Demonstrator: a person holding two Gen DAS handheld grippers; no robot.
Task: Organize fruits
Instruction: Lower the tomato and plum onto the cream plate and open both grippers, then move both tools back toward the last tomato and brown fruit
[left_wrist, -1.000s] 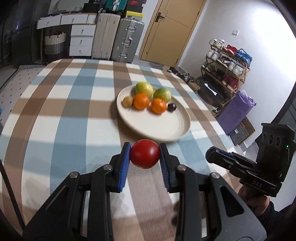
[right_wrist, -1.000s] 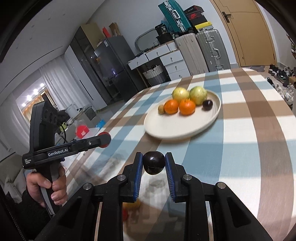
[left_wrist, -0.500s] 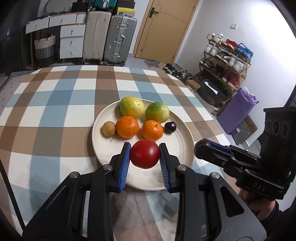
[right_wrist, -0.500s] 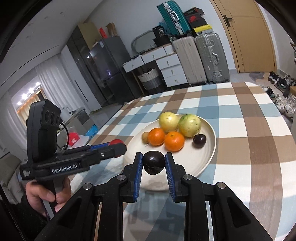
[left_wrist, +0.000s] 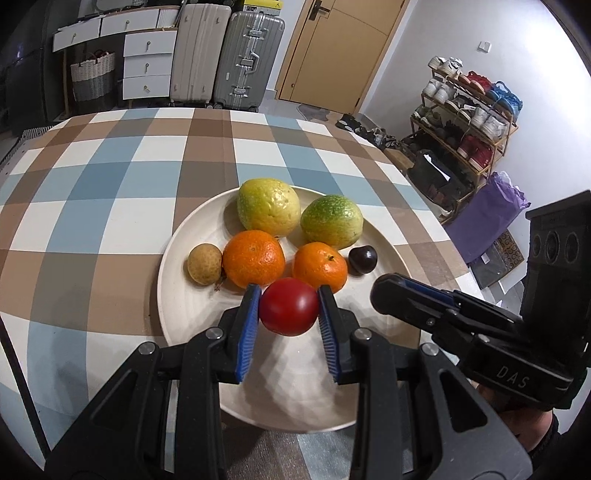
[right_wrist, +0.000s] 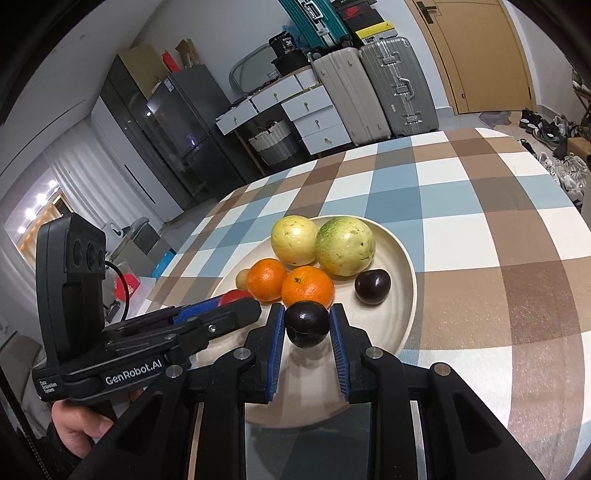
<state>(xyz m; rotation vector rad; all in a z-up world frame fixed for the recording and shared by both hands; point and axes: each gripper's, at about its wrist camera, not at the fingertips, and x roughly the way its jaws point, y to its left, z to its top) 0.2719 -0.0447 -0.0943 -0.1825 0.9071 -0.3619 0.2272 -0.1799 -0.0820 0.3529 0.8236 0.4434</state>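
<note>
The plate (left_wrist: 173, 258) sits on the checked tablecloth (left_wrist: 110, 177) and serves as the landmark. On it lie two large yellow-green fruits (left_wrist: 267, 206) at the far side, two oranges (left_wrist: 253, 257) nearer, a small tan fruit (left_wrist: 205, 264) to their left and a dark plum (left_wrist: 363, 260) to their right. The left gripper (left_wrist: 289, 314) is clamped on a red tomato (left_wrist: 289, 312) above the plate's near half, just before the oranges. The right gripper (right_wrist: 307, 330) is clamped on a second dark plum (right_wrist: 306, 324), also over the near half. Open plate surface lies directly below both, so release likely requires only lowering.
</note>
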